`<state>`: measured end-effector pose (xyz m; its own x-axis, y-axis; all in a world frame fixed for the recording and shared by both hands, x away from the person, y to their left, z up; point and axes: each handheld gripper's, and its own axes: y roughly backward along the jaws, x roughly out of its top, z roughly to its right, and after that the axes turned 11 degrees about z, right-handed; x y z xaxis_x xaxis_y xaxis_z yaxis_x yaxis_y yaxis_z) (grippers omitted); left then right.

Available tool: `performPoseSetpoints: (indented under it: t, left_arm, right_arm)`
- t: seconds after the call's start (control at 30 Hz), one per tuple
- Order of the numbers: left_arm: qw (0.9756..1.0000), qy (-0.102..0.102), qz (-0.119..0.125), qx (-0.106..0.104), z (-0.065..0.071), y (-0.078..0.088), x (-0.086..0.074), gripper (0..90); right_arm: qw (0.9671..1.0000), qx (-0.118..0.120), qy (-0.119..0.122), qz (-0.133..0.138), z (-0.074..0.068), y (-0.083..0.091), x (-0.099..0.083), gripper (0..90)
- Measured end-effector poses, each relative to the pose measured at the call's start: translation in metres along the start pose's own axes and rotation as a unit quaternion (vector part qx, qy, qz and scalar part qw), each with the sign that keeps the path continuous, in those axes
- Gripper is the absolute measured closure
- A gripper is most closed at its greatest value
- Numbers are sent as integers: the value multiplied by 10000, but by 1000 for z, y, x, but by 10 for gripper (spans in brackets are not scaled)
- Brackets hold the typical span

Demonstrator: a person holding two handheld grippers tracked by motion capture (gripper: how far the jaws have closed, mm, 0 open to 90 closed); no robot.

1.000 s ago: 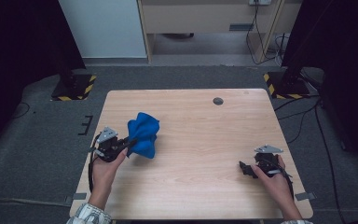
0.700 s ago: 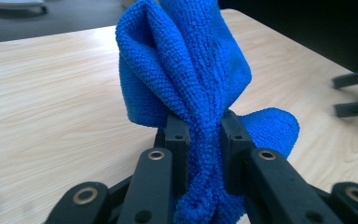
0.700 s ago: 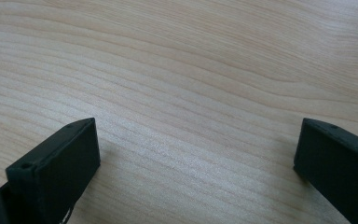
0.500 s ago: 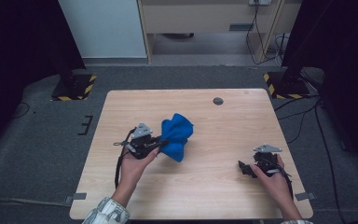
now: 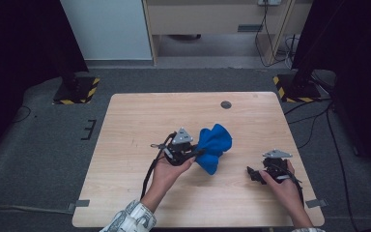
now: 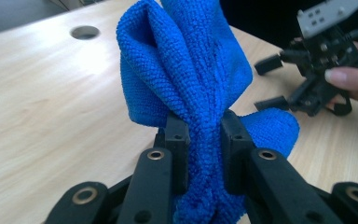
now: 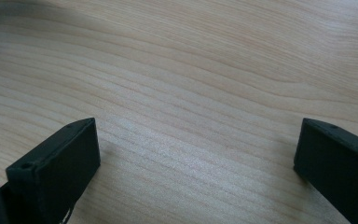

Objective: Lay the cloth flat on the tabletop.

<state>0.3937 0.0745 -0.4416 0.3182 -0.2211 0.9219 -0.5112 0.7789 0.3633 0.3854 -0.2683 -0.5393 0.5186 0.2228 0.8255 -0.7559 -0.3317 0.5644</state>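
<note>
Where the wooden table (image 5: 125, 193) is seen from the high view, its entries read as follows.

Table: light wood with visible grain, rectangular, standing on grey carpet; a small dark round hole (image 5: 226, 104) sits near its far edge, right of centre.

Blue cloth (image 5: 213, 146): microfibre towel, bunched and gathered into folds, near the middle of the table, slightly toward the right. In the left gripper view the cloth (image 6: 191, 84) rises in thick folds above the jaws, with a rounded lobe low at the right close to the tabletop.

Left gripper (image 5: 195, 153): held in the person's left hand (image 5: 166, 169), jaws clamped on a pinched neck of the blue cloth, fabric squeezed between both black pads. A grey three-cornered plate sits on top and a black cable trails back along the forearm.

Right gripper (image 5: 252, 173): held in the person's right hand (image 5: 280, 181) near the right side of the table, well apart from the cloth. Its own view shows the two jaws spread wide with bare wood grain between them, nothing held. In the left gripper view it (image 6: 272, 81) appears farther off, jaws parted.

Containers: cannot identify any on the table.

Sleeve (image 5: 130, 220): patterned fabric at the bottom edge, on the left forearm.
</note>
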Motion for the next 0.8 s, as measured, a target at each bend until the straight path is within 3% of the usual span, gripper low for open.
performPoseSetpoints:
  t: [0.23, 0.33, 0.43, 0.6, 0.73, 0.8]
  left_arm:
    - [9989, 1, -467, 101, -7, -20, -29, 763]
    - [9972, 90, -728, 175, -17, -30, -48, 762]
    - [9957, 41, -892, 244, -21, -35, -57, 758]
    - [9948, -28, -922, 440, -27, -42, -63, 715]
    - [9947, 3, -815, 626, -32, -44, -64, 514]
    - [9950, -3, -732, 684, -32, -41, -63, 468]
  right_arm:
    - [10000, -1, 3, 1, 0, 0, 0, 4]
    - [10000, -1, 5, 1, 0, 0, 0, 4]
    - [10000, 0, 3, 1, 0, 0, 0, 4]
    - [10000, -1, 2, 2, 0, 0, 0, 4]
    - [10000, -13, 5, 6, 0, 0, 0, 6]
    - [10000, -10, 6, 5, 0, 0, 0, 6]
